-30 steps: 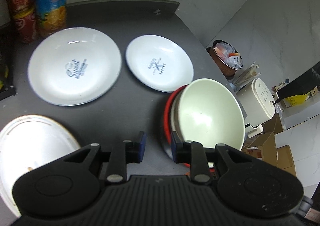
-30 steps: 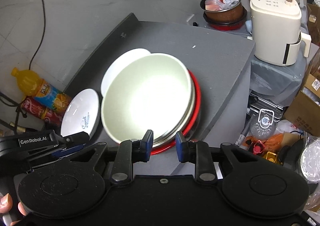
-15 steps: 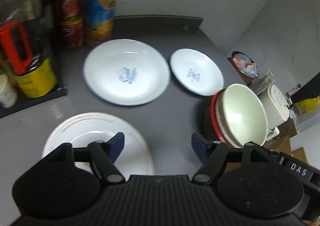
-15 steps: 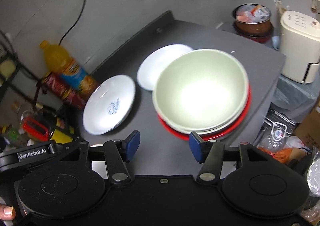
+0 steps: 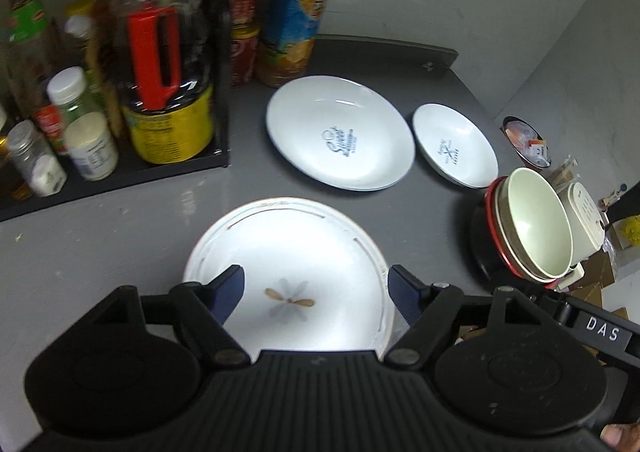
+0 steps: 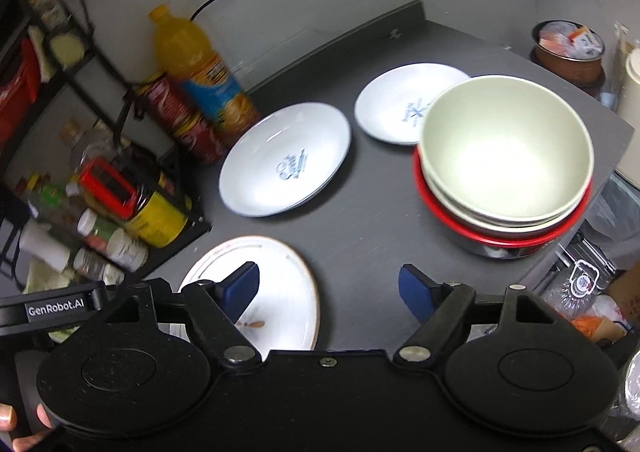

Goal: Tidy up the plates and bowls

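Hovering over the dark counter (image 5: 432, 212), the left gripper (image 5: 316, 288) has its two blue fingers wide apart and holds nothing. Right under it, at the bottom middle of the left view, lies the flower plate (image 5: 288, 252), a white plate with a thin brown ring and a small flower in its middle. The right gripper (image 6: 328, 286) is spread apart too, with nothing in it, low in the right view, between that plate and the bowls.

Up from the flower plate sits the big white plate (image 5: 340, 132) with blue writing, and just beside it, to the right, the small white plate (image 5: 456, 146). At the right edge of the left view stands the bowl stack (image 6: 504, 156): pale green bowls nested on a red-rimmed one, close to the counter's edge.

All of these look hard, shiny and easy to break. The plates are probably a bit heavy and slippery, so a pinch on the rim is likely the best hold, with one finger slid under the edge. A plate lying flat gives little room for that. The bowls could be taken by the wall at the rim. Setting them down softly matters, since they may chip or slide.

Bottles and jars (image 5: 168, 84) fill the upper left.
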Demonstrator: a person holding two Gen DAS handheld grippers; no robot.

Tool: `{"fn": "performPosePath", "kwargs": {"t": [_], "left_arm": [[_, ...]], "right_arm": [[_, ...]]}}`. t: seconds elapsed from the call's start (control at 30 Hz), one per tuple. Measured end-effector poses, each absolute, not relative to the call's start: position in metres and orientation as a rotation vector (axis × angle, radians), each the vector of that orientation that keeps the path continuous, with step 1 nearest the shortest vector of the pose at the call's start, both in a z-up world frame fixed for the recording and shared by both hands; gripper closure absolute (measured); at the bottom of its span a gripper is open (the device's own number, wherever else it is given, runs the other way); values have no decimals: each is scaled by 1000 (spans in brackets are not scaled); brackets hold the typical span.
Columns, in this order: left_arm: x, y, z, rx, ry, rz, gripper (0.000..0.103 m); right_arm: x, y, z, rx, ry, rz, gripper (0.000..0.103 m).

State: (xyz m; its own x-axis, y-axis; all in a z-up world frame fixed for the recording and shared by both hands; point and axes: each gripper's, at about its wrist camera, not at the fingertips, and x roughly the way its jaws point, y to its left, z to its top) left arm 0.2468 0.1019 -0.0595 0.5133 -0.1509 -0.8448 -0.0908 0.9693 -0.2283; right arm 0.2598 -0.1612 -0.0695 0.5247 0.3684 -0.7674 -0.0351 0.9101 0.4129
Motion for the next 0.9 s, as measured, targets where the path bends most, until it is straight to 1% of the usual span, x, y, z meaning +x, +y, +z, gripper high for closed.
{"fn": "performPosePath", "kwargs": {"t": [0.1,0.47,0.63,0.73,0.8,0.9], "left_arm": [[240,111,-61,-271,1037,-27,26],[230,136,-72,-315,1052,35,26],[235,144,-78,-340,1062,79,26],[240,146,-84,-357,1069,108,25],[244,147,-88,-369,1070,134,25],[252,148,-89,-402,1065,184,26]], "right_arm": [[258,-152,-66,343,1001,277,23],[265,-119,-65,215,1024,352,17],[274,-106,-69,140,1041,407,16],[281,-102,-71,104,1046,448,13],[288,-100,-71,67,1036,481,9],[302,-102,-72,38,1034,509,8]]}}
